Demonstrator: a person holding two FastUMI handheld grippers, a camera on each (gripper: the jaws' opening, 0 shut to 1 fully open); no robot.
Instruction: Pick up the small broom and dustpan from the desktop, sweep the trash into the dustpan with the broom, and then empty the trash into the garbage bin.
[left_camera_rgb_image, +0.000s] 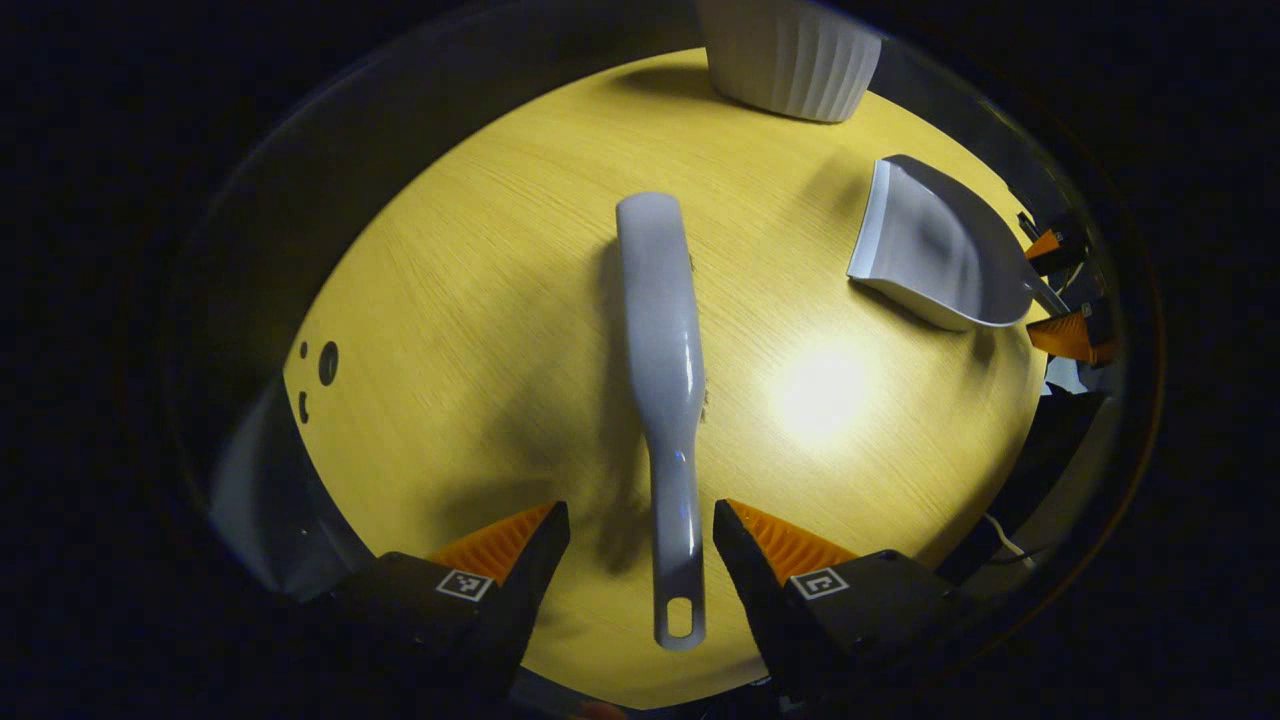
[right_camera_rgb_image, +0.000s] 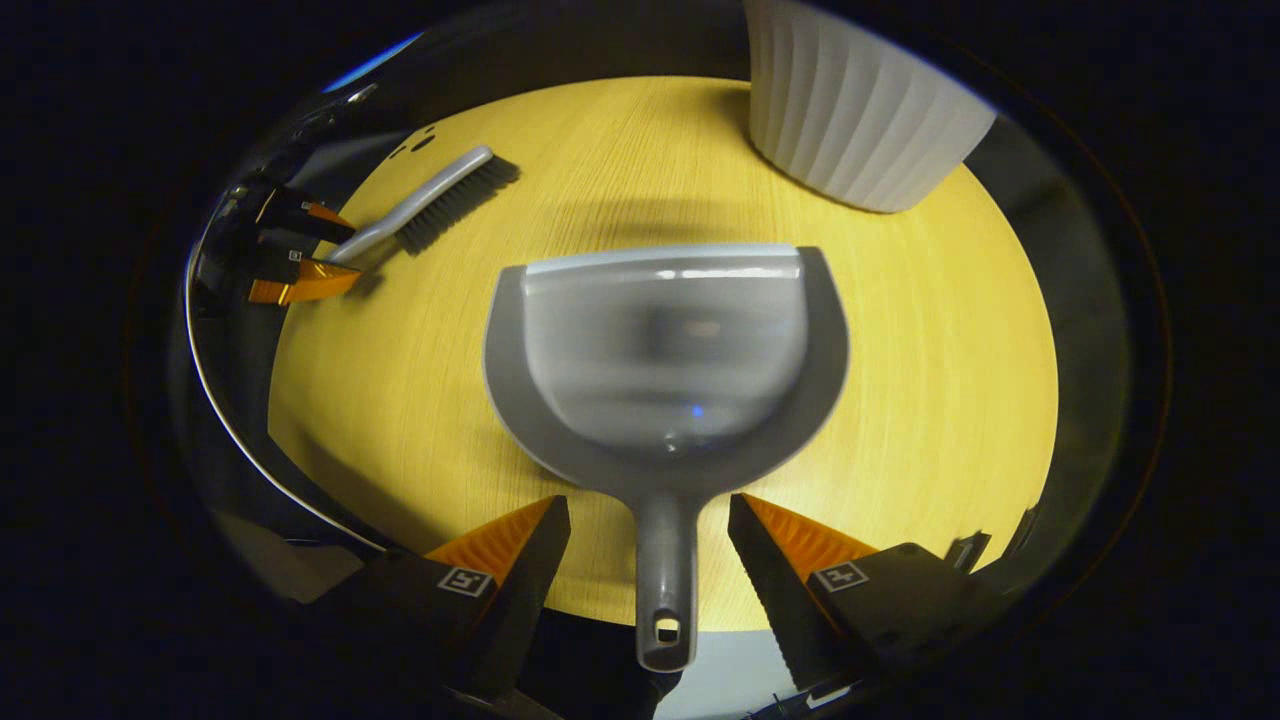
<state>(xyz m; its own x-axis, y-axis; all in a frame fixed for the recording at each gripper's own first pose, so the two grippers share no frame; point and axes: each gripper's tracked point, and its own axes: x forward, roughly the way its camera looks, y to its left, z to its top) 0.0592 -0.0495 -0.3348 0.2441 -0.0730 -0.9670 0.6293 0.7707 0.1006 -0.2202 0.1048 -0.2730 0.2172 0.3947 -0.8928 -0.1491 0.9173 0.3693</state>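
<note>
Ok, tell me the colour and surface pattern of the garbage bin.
The garbage bin is white with vertical ribs, clearest in the right gripper view.

A round yellow wood-grain table (left_camera_rgb_image: 480, 300) has a few small holes (left_camera_rgb_image: 326, 363) near its edge.

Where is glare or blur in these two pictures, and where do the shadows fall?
Left gripper view: a bright glare spot on the yellow wooden tabletop beside the glossy grey broom handle, whose shadow falls to its left. Right gripper view: the grey plastic dustpan has a hazy, blurred inside with a small reflection; the white ribbed bin looks bent by the fisheye.
</note>
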